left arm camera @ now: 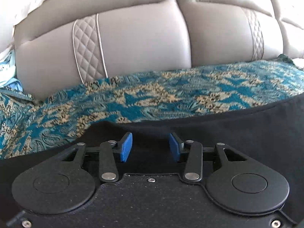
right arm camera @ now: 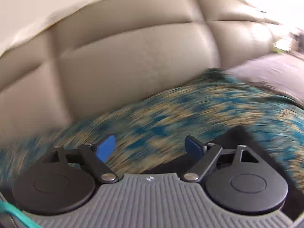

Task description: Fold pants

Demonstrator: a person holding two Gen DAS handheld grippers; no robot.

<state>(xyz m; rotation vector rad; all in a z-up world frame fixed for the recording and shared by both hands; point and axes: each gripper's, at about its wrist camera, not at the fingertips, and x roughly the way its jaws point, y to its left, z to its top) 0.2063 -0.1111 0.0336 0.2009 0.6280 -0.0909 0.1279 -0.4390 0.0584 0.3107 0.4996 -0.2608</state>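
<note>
The black pants [left arm camera: 247, 129] lie flat on a teal and gold patterned cover [left arm camera: 152, 96], filling the lower right of the left wrist view. My left gripper [left arm camera: 150, 146] is open, its blue pads [left arm camera: 126, 148] low over the black cloth near its upper edge, holding nothing. In the right wrist view, which is blurred, my right gripper [right arm camera: 150, 148] is open and empty above the patterned cover [right arm camera: 171, 114]. A dark patch of the pants [right arm camera: 239, 133] shows just right of its right finger.
The beige leather sofa backrest [left arm camera: 142, 38] rises close behind the cover, also in the right wrist view [right arm camera: 133, 57]. Light blue cloth [left arm camera: 9, 70] lies at the far left. A grey sofa armrest or cushion [right arm camera: 275, 72] is at the right.
</note>
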